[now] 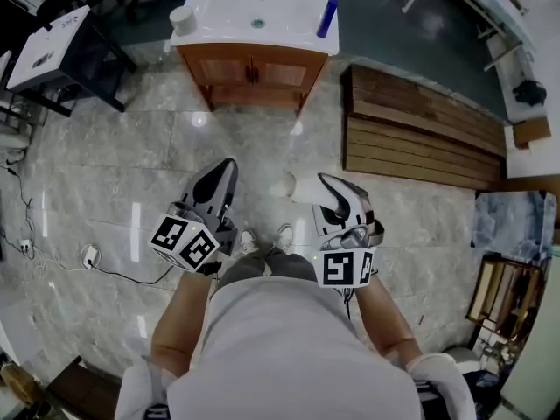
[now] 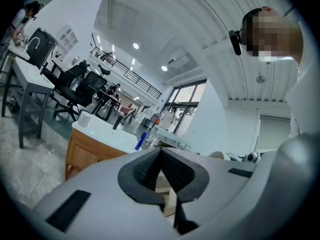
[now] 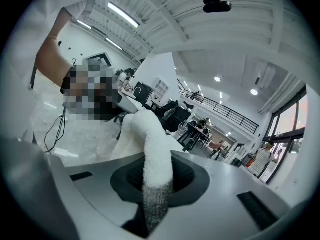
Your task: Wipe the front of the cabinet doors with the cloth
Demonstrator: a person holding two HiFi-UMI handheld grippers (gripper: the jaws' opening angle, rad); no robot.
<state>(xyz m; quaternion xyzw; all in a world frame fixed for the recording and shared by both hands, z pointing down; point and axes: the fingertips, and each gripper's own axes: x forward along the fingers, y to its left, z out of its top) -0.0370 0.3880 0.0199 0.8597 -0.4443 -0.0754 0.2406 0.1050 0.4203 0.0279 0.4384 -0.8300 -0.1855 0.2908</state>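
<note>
A wooden vanity cabinet (image 1: 254,70) with two doors and a white sink top stands ahead at the top of the head view; the left gripper view shows the cabinet (image 2: 87,151) at lower left. My right gripper (image 1: 325,188) is shut on a white fluffy cloth (image 1: 294,187), which sticks out to the left of its tips. In the right gripper view the cloth (image 3: 152,159) runs up out of the closed jaws. My left gripper (image 1: 224,171) is shut with nothing in it, its pads pressed together. Both grippers hang over the floor, well short of the cabinet.
A blue bottle (image 1: 326,17) and a white roll (image 1: 182,19) stand on the sink top. A low wooden pallet (image 1: 420,129) lies to the right of the cabinet. A black table (image 1: 52,55) stands at left, and cables (image 1: 96,265) trail on the marble floor.
</note>
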